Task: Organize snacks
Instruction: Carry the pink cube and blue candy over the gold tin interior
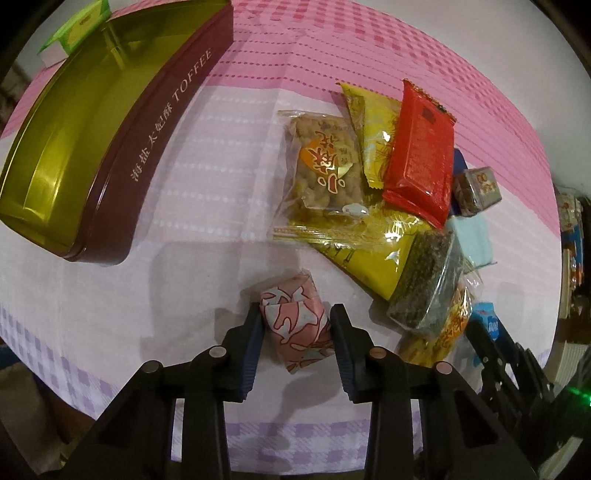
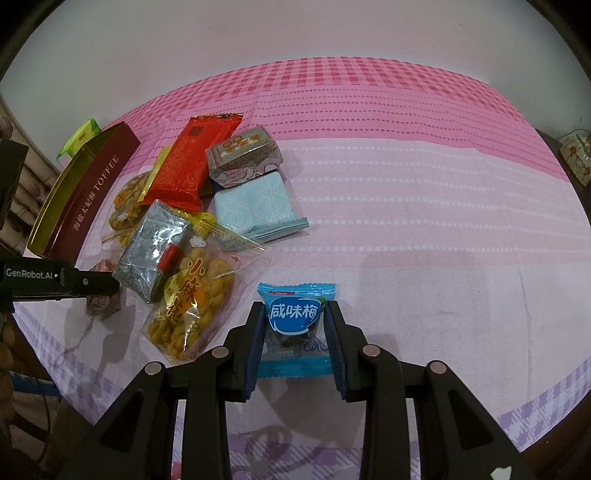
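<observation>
Gripping a pink-and-white wrapped cube snack (image 1: 295,325), the left gripper (image 1: 295,317) has both blue pads pressed against the wrapper's sides; the snack rests on the checked tablecloth (image 1: 184,184), just in front of the snack pile. The right gripper (image 2: 295,314) pinches a blue plum candy packet (image 2: 293,317) between its fingers, the packet lying on the cloth apart from the pile, to its right. The open toffee tin (image 1: 110,147), maroon outside and gold inside, sits at the left, well apart from both held items, with nothing visible inside. A green packet (image 1: 81,22) lies behind it. The pile holds a red wrapper (image 1: 421,147), a clear bag of fried twists (image 1: 325,162), a yellow packet (image 1: 369,251), a dark sesame bar (image 1: 424,280), a pale blue packet (image 2: 255,203) and a small grey box (image 2: 240,155).
</observation>
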Demonstrator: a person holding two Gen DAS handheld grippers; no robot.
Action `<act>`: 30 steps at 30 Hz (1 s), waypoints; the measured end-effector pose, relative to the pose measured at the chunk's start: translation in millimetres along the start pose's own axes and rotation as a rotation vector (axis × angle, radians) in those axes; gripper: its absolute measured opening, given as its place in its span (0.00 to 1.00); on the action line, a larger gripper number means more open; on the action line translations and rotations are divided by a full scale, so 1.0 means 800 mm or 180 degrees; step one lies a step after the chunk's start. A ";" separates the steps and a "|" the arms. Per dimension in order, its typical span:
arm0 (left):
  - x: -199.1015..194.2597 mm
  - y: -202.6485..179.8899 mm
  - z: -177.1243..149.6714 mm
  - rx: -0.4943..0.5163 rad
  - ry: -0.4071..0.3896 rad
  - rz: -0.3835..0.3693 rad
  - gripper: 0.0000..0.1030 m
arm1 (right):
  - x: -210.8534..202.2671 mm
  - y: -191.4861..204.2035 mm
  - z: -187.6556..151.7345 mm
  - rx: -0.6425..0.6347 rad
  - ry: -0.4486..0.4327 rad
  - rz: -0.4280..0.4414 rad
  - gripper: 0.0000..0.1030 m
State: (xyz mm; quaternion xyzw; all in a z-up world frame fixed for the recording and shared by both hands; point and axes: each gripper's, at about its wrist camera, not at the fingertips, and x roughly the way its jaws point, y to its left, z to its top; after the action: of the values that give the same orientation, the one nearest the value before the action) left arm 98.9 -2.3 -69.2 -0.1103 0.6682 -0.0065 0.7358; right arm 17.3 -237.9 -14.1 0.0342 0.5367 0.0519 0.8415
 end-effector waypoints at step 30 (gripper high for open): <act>-0.145 0.074 0.030 0.0635 -0.0730 0.0140 0.35 | 0.002 0.017 0.000 -0.0061 0.0012 -0.0315 0.28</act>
State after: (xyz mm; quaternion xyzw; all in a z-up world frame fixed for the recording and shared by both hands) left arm 101.9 77.6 36.2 -0.0220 0.5781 -0.0440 0.8145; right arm 17.3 -223.9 -14.2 -0.0006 0.5388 0.0154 0.8423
